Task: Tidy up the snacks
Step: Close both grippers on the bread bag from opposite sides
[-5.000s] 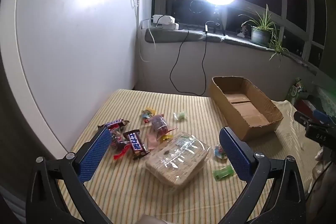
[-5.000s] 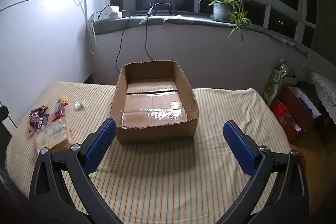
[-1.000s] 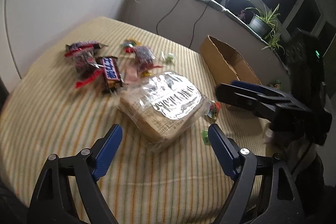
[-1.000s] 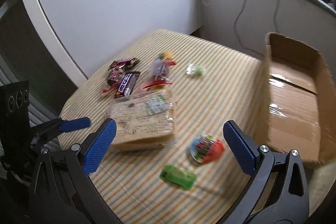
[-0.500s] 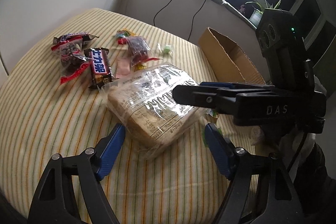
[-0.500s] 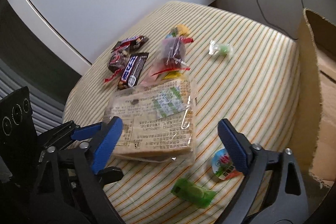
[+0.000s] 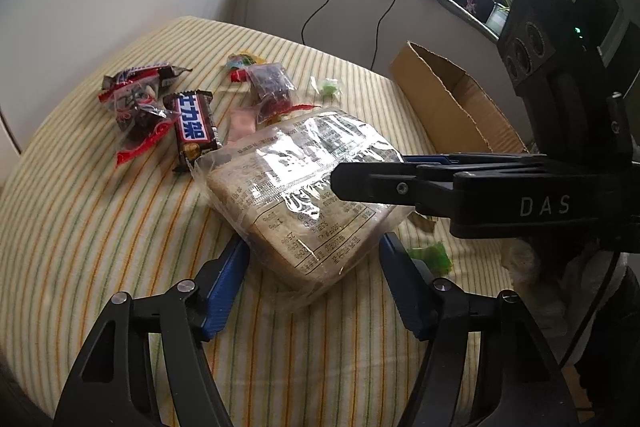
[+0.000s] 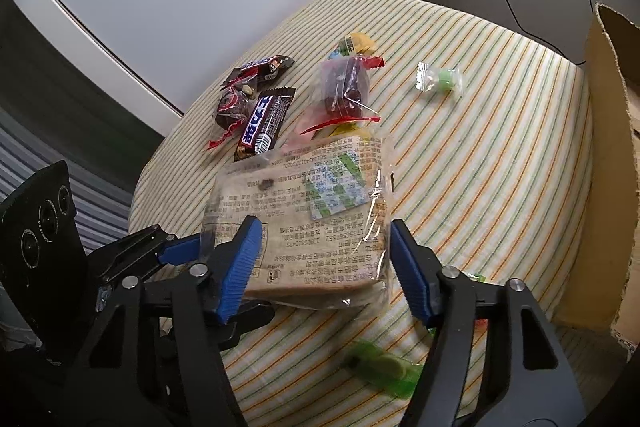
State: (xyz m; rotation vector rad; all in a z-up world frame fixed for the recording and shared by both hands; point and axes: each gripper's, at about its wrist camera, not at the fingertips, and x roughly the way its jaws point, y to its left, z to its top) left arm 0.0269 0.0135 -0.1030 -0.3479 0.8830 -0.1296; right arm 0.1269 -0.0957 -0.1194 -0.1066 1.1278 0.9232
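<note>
A big cracker pack [image 7: 304, 187] in clear wrap lies on the striped tablecloth [image 7: 100, 227], and both grippers are on it. My left gripper [image 7: 314, 283] straddles its near corner, jaws closing, blue pads against the wrap. My right gripper [image 8: 324, 263] straddles another end of the pack [image 8: 304, 211], jaws closing too, pads touching the wrap on both sides. In the left wrist view the right gripper [image 7: 372, 171] reaches across the pack from the right. One of the left gripper's blue fingers [image 8: 176, 251] shows at the pack's left edge.
A Snickers bar [image 7: 194, 131], red-edged packets [image 7: 136, 107] and a dried-fruit bag [image 7: 270, 87] lie behind the pack. A small green candy [image 8: 440, 79] sits alone, and a green wrapped sweet [image 8: 384, 367] lies near the right gripper. The open cardboard box [image 8: 608, 147] stands right.
Both grippers came in from wide open above the table to the cracker pack and narrowed their jaws around it. The right gripper dropped and swung over from the box side.
</note>
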